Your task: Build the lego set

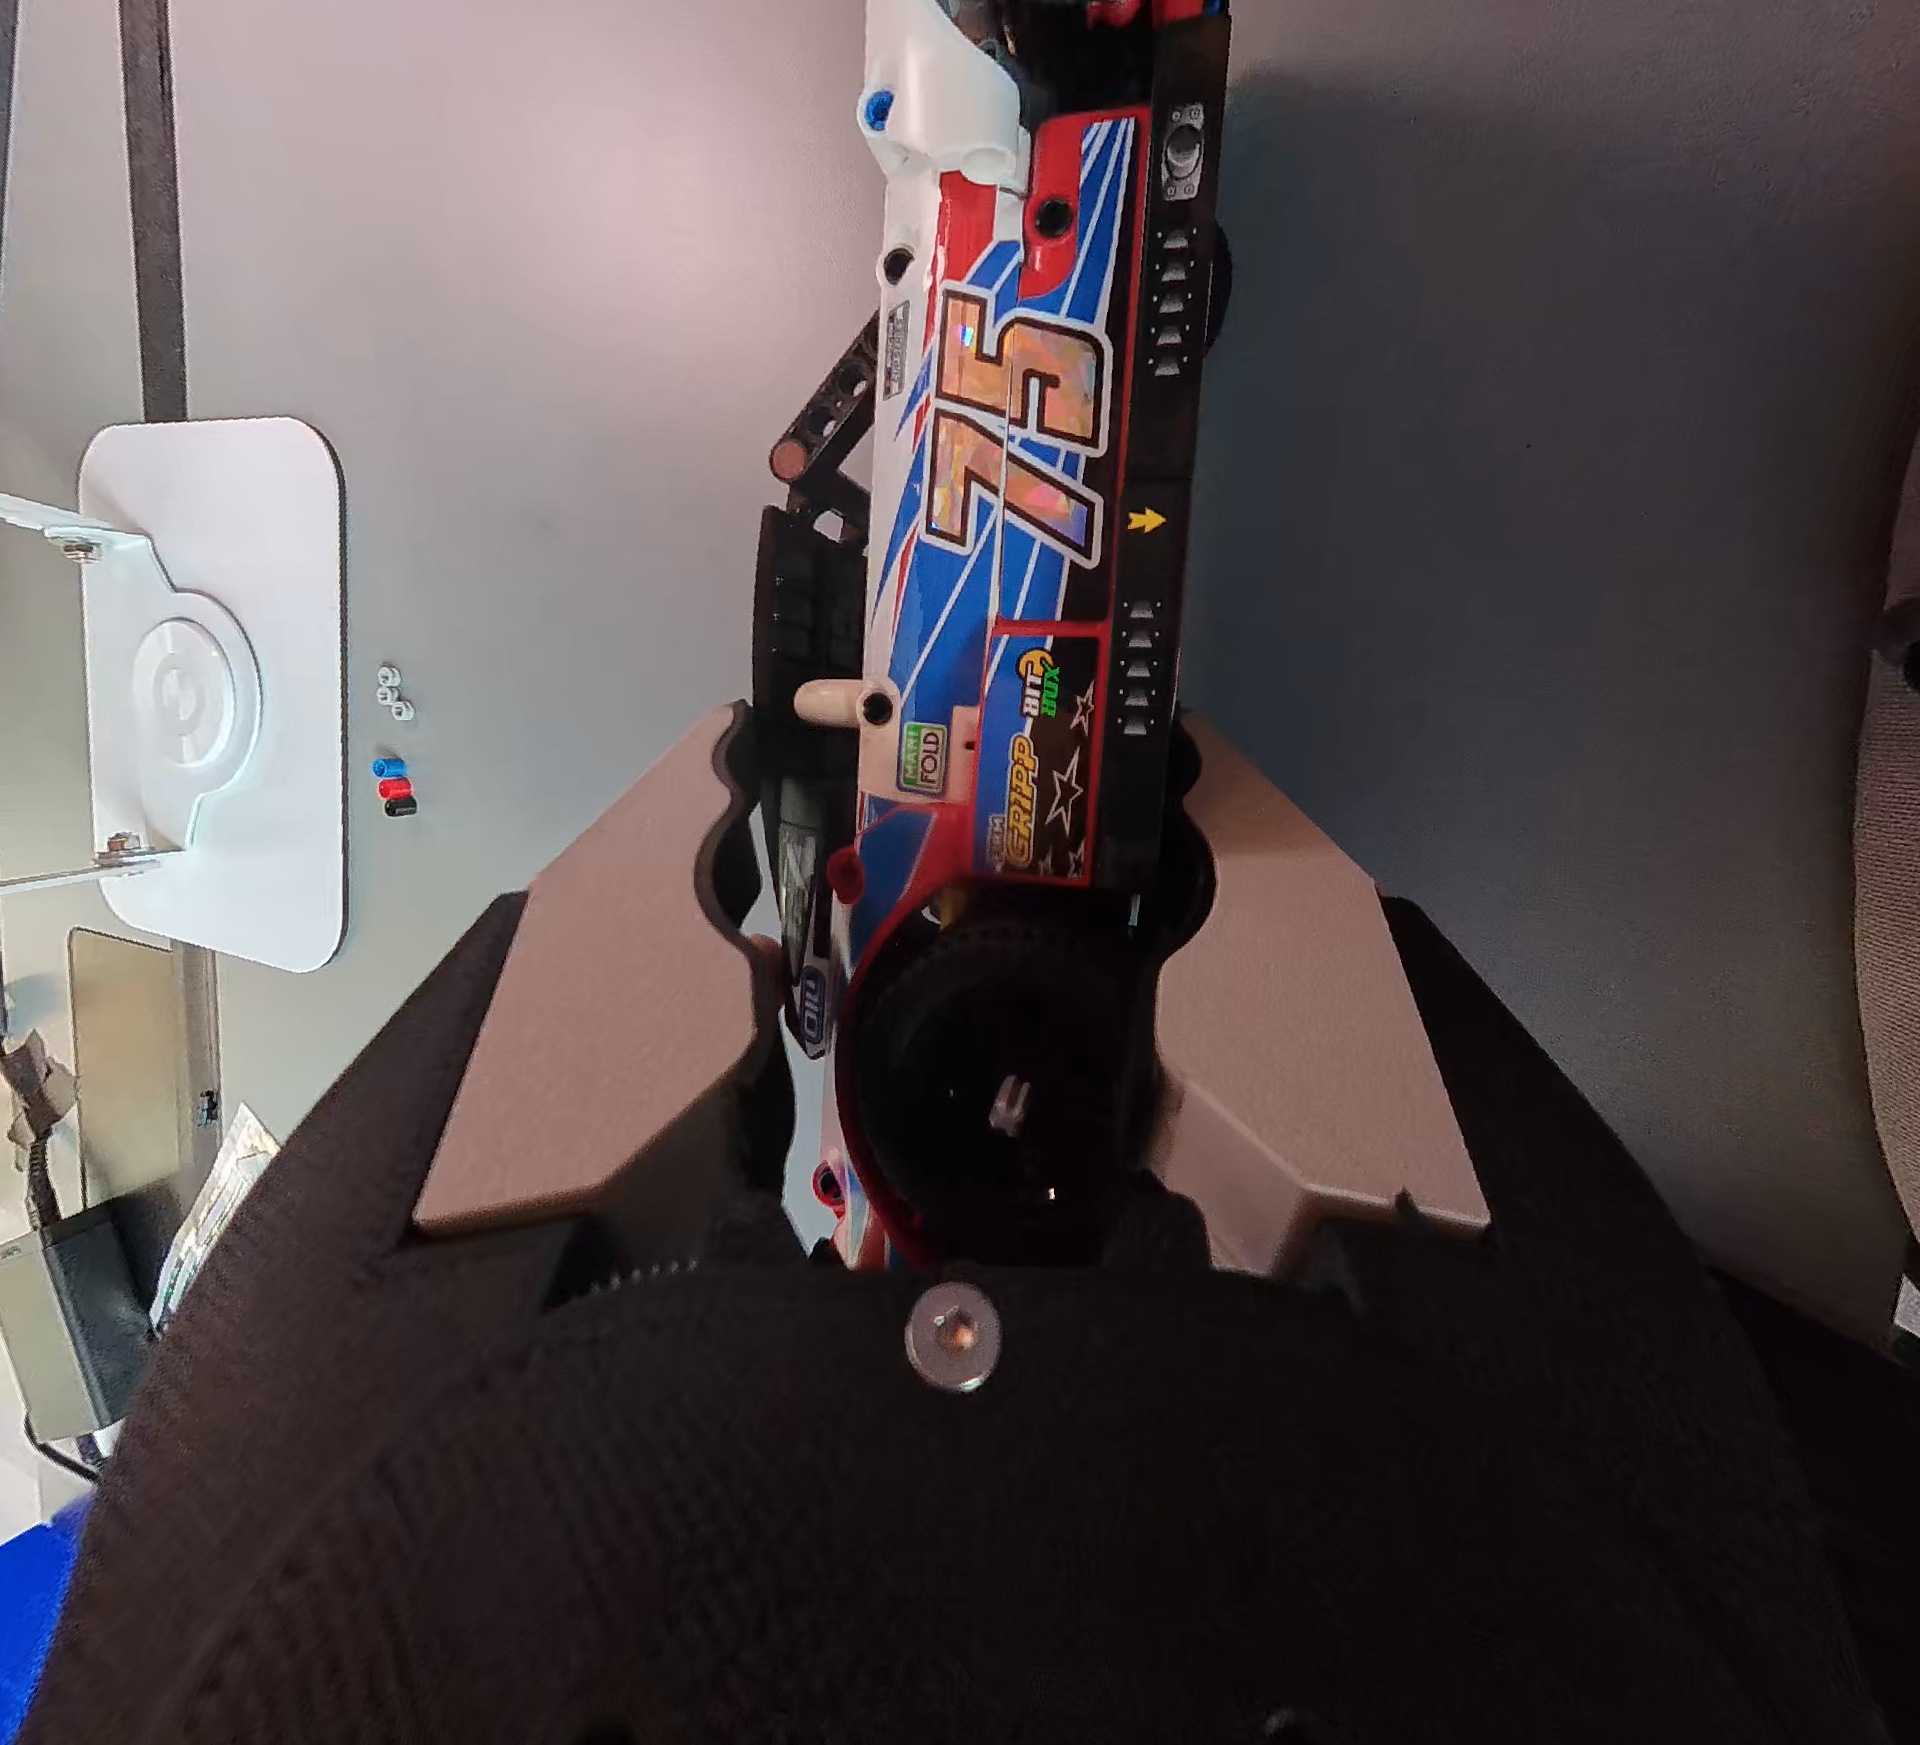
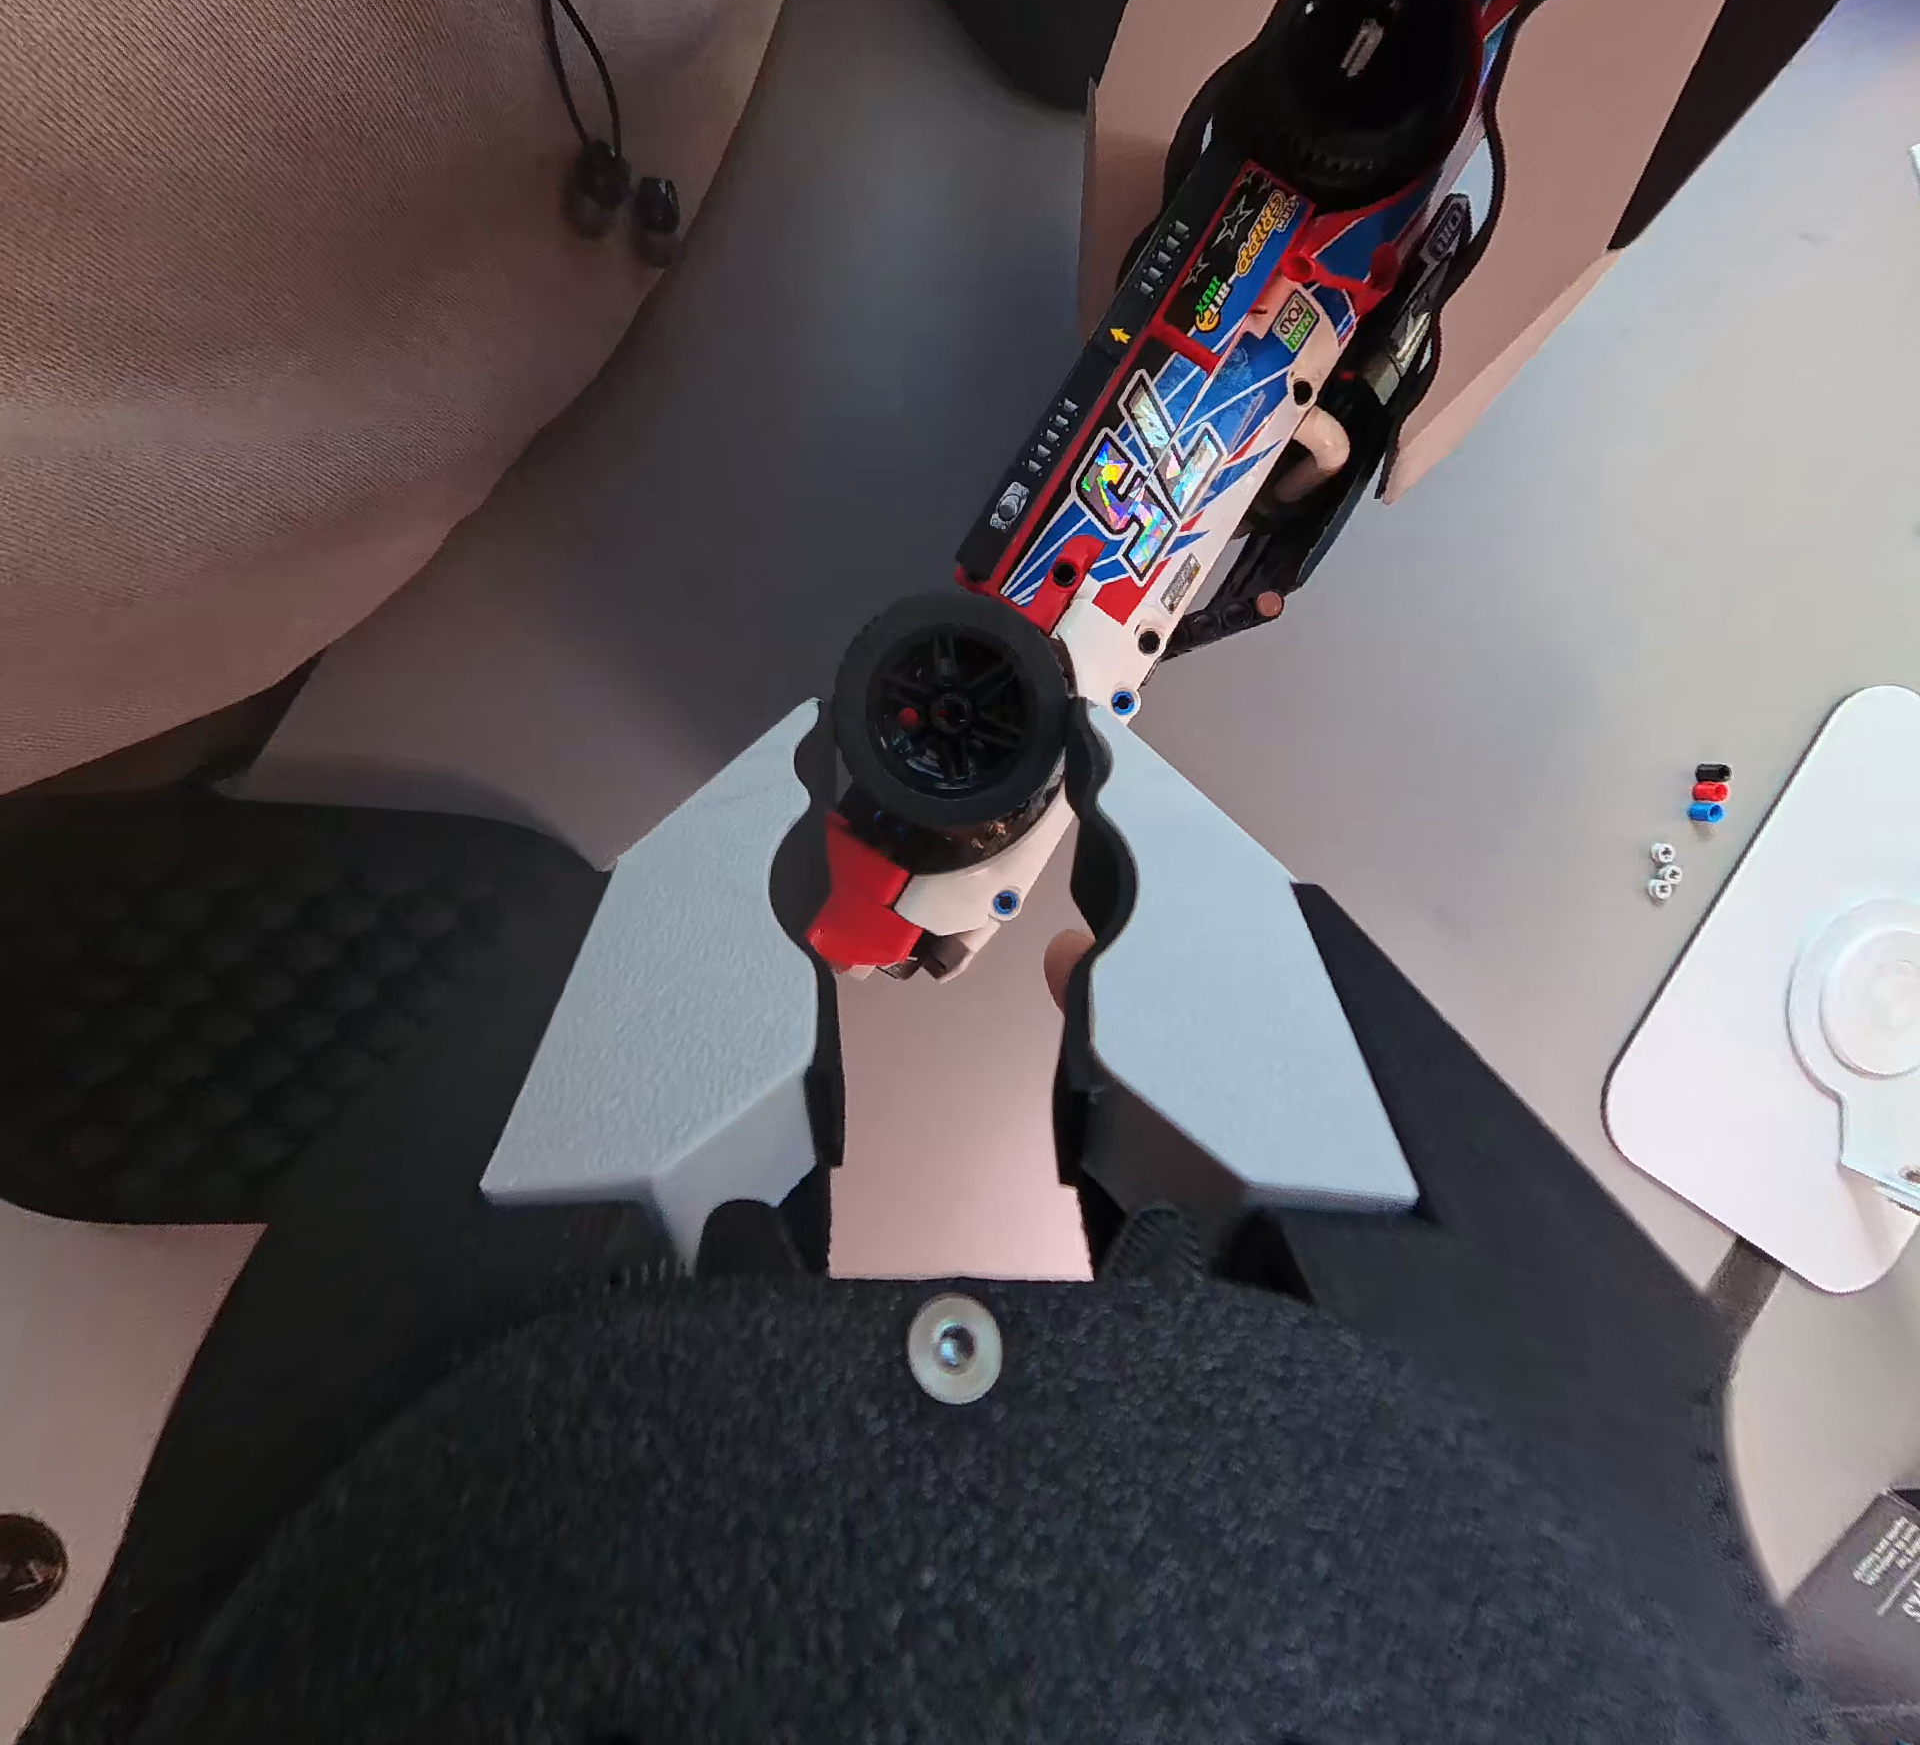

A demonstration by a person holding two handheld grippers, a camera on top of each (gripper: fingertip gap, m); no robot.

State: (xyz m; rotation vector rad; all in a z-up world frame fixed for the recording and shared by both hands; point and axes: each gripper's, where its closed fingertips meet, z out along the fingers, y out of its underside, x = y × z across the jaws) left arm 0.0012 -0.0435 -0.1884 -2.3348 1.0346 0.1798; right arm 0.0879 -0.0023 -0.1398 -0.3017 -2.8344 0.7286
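The lego race car [image 1: 1018, 448], white, blue and red with a black chassis, is held in the air on its side. My left gripper [image 1: 961, 739] is shut on its rear end, one finger on the roof side, one on the chassis side, with the rear wheel [image 1: 987, 1103] between them. In the right wrist view the car [image 2: 1164, 448] reaches towards me. My right gripper [image 2: 951, 729] stands around the front wheel [image 2: 951, 708] and nose, jaws partly open with narrow gaps. The left gripper's fingers [image 2: 1558, 189] show at the top.
On the grey table [image 1: 582, 137] lie black, red and blue pins [image 1: 393, 786] and small white pieces [image 1: 393, 693], next to a white stand base [image 1: 229, 687]. They also show in the right wrist view [image 2: 1707, 793]. A person's clothing with dangling cords [image 2: 613, 189] fills the left there. My right fingertips sit around 11 centimeters from my left ones.
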